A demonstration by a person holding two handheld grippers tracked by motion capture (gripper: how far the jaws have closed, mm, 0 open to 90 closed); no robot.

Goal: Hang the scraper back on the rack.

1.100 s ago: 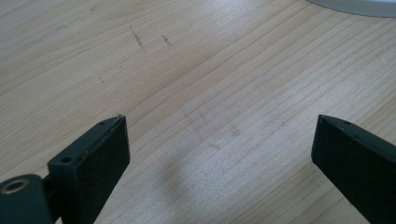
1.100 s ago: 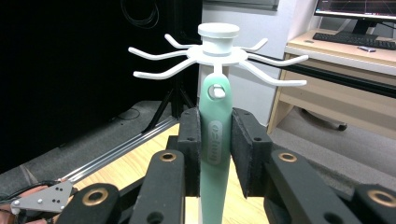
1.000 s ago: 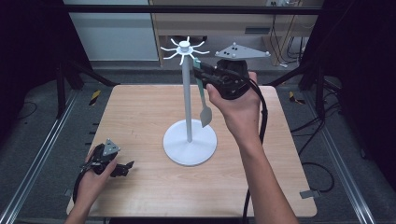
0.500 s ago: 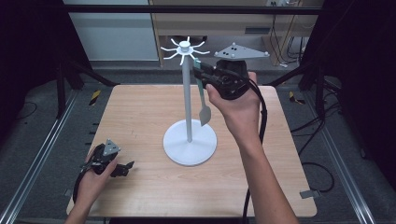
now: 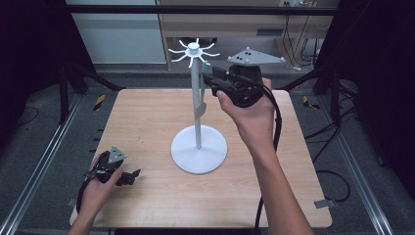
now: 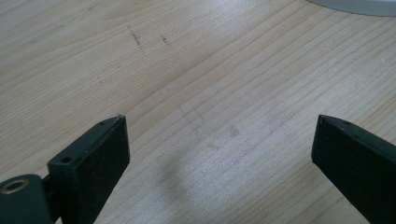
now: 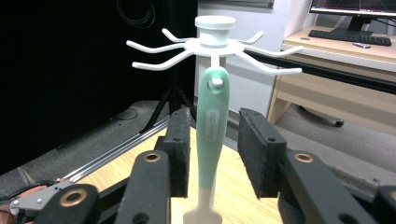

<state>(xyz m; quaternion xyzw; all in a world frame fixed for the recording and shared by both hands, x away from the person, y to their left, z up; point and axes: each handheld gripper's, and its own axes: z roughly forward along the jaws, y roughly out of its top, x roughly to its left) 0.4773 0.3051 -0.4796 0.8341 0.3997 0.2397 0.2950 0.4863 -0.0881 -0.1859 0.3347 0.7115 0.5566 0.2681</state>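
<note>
Flanking hung spatula (image 7: 212, 126), right tongs (image 7: 215, 154) parted

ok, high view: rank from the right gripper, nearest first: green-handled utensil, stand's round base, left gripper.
1. green-handled utensil: hanging from a hook at the top of the stand, right between the right gripper jaws, which have just been opening; the pads stand clear of it.
2. stand's round base: below, mid-table.
3. left gripper: near-left corner of the table, jaws open.

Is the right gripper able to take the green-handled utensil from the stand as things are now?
Probably yes: the right gripper has its jaws on both sides of the green-handled utensil, which hangs on the stand; nothing lies between.
</note>
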